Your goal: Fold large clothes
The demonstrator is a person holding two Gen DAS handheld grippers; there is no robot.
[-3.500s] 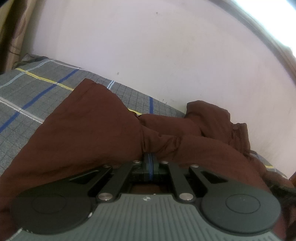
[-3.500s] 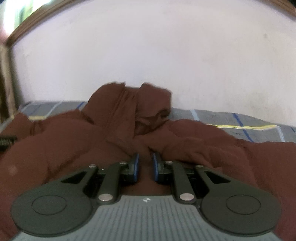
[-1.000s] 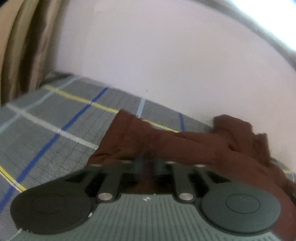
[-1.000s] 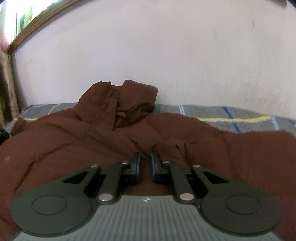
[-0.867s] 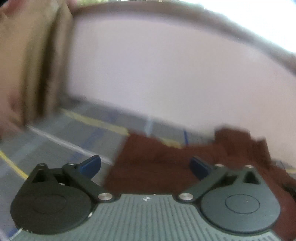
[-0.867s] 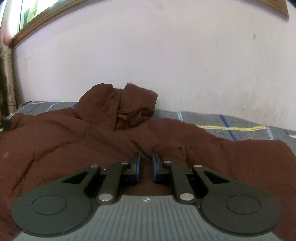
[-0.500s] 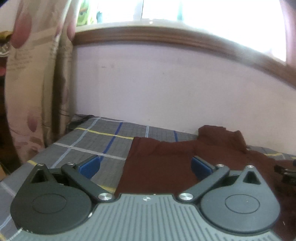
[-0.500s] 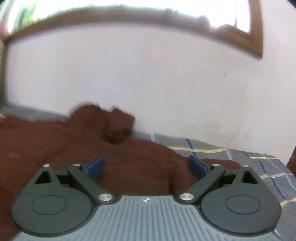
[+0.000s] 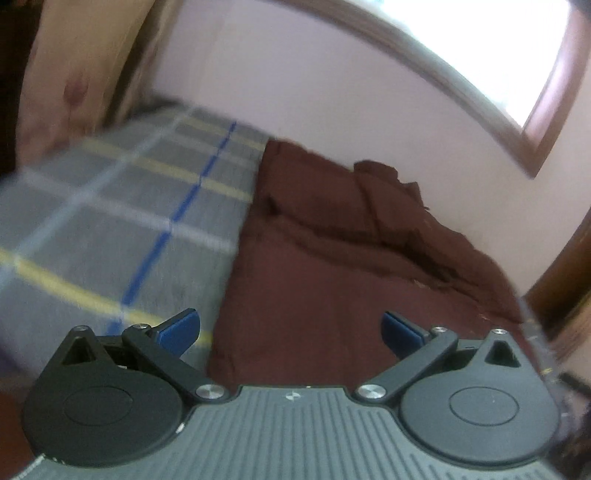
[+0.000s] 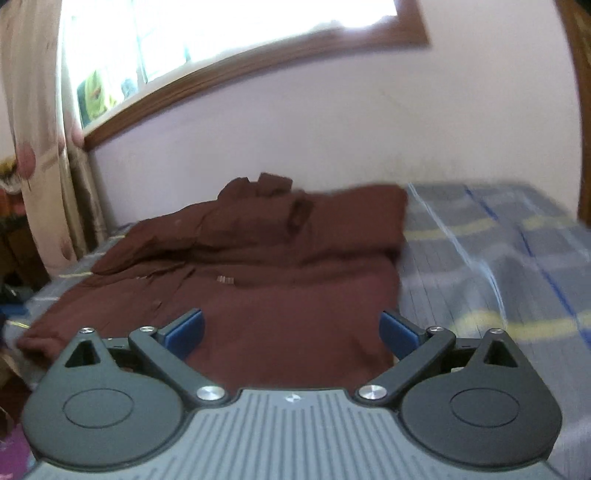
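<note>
Both the left claw [image 9: 290, 328] and right claw [image 10: 291, 328] gape wide, empty, above the blurred brown jacket [image 10: 258, 266].

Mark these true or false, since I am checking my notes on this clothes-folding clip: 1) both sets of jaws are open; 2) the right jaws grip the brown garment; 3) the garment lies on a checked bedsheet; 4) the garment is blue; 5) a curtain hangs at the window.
1) True: the left gripper and the right gripper both have their jaws spread wide.
2) False: the right jaws hold nothing; the garment lies loose beyond them.
3) True: it lies on the grey checked bedsheet.
4) False: it is dark brown.
5) True: a curtain hangs beside the window.
</note>
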